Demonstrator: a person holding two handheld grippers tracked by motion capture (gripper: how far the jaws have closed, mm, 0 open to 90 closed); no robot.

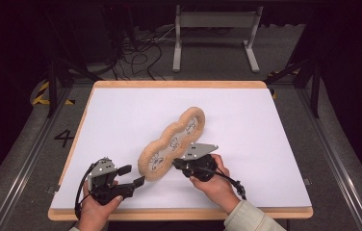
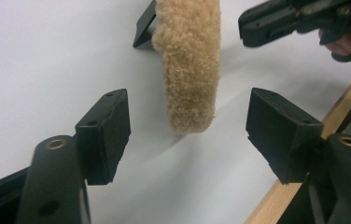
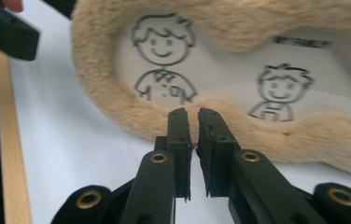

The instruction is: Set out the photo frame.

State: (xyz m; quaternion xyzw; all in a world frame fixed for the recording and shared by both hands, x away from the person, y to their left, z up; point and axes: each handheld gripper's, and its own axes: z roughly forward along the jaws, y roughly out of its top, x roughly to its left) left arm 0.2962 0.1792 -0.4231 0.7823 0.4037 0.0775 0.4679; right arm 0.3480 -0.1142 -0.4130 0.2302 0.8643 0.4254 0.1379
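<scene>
On table: fuzzy frame (image 1: 172,143), far end cropped | left gripper (image 1: 130,177) jaws spread | right gripper (image 3: 192,116) jaws nearly together

Photo frame (image 1: 173,143) fluffy tan plush; table (image 1: 121,110) matt white (wood-edged).

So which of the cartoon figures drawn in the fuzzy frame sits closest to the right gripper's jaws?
The large smiling figure at the left end of the fuzzy frame, directly above the right gripper. The smaller figure sits further right.
</scene>
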